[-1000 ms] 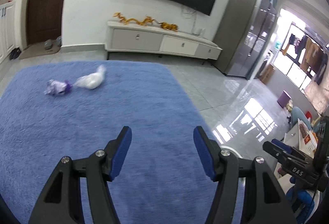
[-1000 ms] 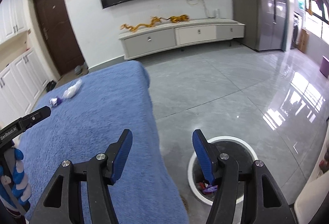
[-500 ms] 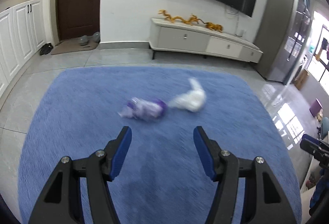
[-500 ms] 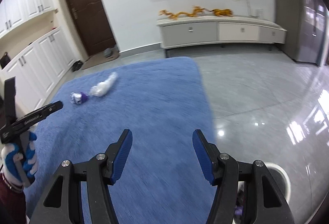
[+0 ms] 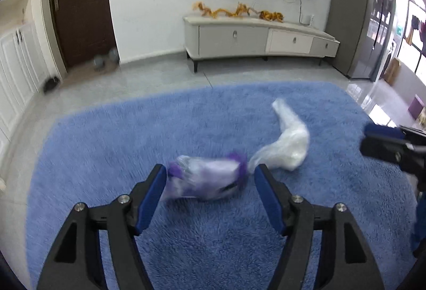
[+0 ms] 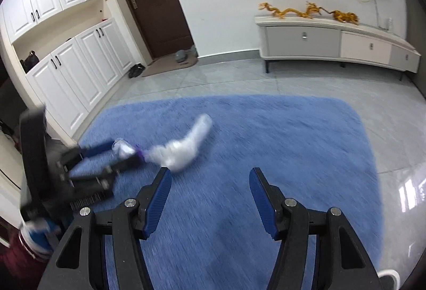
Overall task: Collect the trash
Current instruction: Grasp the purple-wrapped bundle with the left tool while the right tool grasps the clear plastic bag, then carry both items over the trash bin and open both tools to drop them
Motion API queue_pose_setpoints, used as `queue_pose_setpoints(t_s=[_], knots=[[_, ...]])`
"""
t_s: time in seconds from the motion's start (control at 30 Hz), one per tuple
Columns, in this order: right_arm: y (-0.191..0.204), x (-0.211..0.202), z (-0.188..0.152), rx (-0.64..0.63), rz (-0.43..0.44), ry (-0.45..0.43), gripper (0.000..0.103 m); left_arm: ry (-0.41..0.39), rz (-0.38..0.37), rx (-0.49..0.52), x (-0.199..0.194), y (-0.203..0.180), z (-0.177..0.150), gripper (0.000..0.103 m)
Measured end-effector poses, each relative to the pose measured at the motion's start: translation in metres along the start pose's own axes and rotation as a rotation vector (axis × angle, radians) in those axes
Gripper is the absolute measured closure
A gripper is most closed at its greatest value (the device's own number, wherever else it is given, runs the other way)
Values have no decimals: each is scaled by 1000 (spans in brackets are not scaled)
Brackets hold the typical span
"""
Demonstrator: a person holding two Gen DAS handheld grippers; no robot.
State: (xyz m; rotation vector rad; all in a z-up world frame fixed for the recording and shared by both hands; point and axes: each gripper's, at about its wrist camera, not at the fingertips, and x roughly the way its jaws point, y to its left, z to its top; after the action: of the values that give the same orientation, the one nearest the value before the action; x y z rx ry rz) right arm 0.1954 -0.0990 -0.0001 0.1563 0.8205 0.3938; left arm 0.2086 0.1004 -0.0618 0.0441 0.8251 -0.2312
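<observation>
A crumpled purple and white wrapper (image 5: 205, 178) lies on the blue rug (image 5: 133, 135). My left gripper (image 5: 210, 183) is open, its two blue-padded fingers on either side of the wrapper. A white crumpled plastic bag (image 5: 285, 146) lies just right of the wrapper, touching it. In the right wrist view the wrapper (image 6: 123, 148) sits between the left gripper's fingers (image 6: 98, 148), and the white bag (image 6: 183, 146) lies beyond my right gripper (image 6: 210, 188), which is open and empty above the rug (image 6: 266, 135).
A low white TV cabinet (image 5: 261, 37) stands at the far wall under a black TV. A brown door (image 5: 80, 5) and white cupboards (image 6: 66, 71) are at the left. Grey tile floor surrounds the rug. A white bin rim (image 6: 388, 276) shows at the lower right.
Both grippers have swung left and come down toward the trash on the rug. My left gripper's fingers now straddle the purple wrapper. The bin has slid nearly out of the right view.
</observation>
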Motion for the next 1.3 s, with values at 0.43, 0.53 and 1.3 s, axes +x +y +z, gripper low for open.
queue_pose_setpoints(t_s=[0.43,0.53,1.3], knots=[[-7,59,12,106,136,45,71,4,-57,-99,1,21,-5,52],[-3,46,5,81,126,39,74,-35,-22,-90,-11,17,-9,52],[-92,-202,-143,323,-150,-151,75,-165,-208,38,-144,-111,-61,52]])
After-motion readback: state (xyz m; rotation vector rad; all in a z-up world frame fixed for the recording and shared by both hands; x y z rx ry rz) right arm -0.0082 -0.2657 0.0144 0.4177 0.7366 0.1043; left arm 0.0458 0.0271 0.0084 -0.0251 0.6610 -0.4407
